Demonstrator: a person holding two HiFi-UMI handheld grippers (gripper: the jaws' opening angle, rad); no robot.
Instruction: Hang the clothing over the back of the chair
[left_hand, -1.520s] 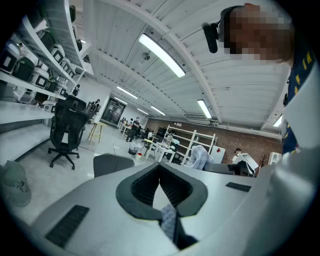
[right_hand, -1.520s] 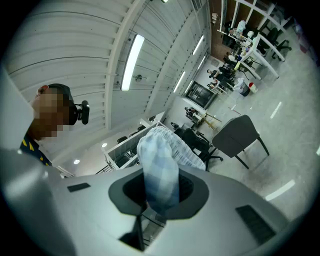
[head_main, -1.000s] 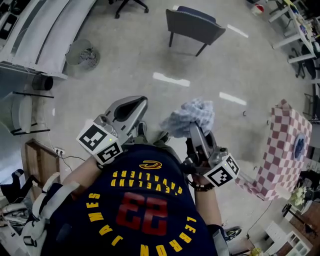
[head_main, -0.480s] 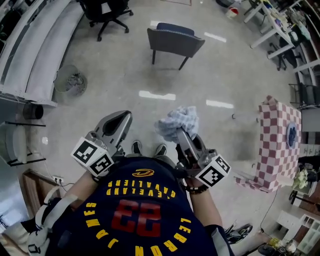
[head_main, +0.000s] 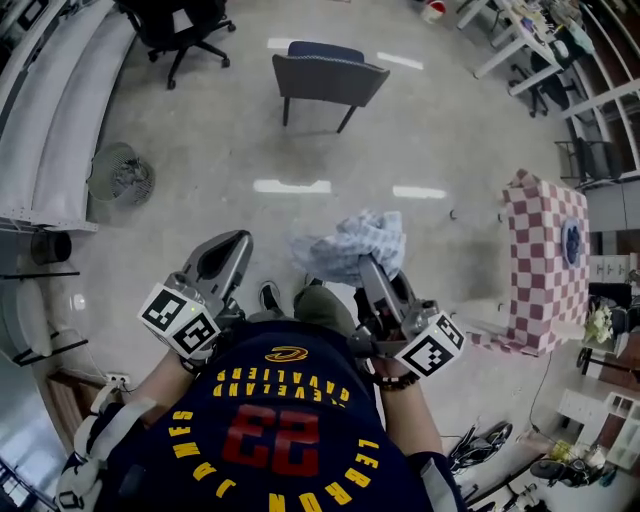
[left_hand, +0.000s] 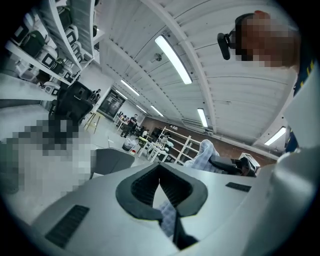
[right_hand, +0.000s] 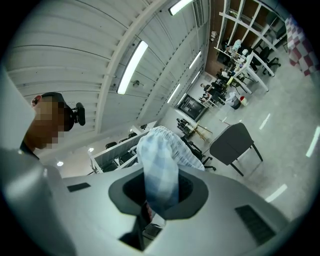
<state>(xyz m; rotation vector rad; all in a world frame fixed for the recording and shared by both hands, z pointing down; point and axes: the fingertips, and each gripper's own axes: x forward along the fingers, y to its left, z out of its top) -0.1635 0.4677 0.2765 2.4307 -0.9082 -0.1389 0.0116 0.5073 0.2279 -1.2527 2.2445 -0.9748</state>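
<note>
A dark grey chair (head_main: 330, 75) stands on the pale floor far ahead; it also shows small in the left gripper view as the chair (left_hand: 112, 160) and in the right gripper view as the chair (right_hand: 232, 145). My right gripper (head_main: 372, 268) is shut on a bunched blue-and-white checked garment (head_main: 350, 245), which bulges up out of its jaws as the garment (right_hand: 160, 170). My left gripper (head_main: 232, 242) is level beside it, its tips meeting, apart from the bundle. The garment (left_hand: 202, 155) shows off to its right.
A black office chair (head_main: 165, 25) and a floor fan (head_main: 120, 175) stand to the left of the grey chair. A table with a red-checked cloth (head_main: 545, 260) is at the right. Long white benches (head_main: 50, 100) line the left; desks (head_main: 510, 30) fill the top right.
The person has walked on across the floor, carrying both grippers along. The garment stays in the right gripper, its bundle now hanging more to the left.
</note>
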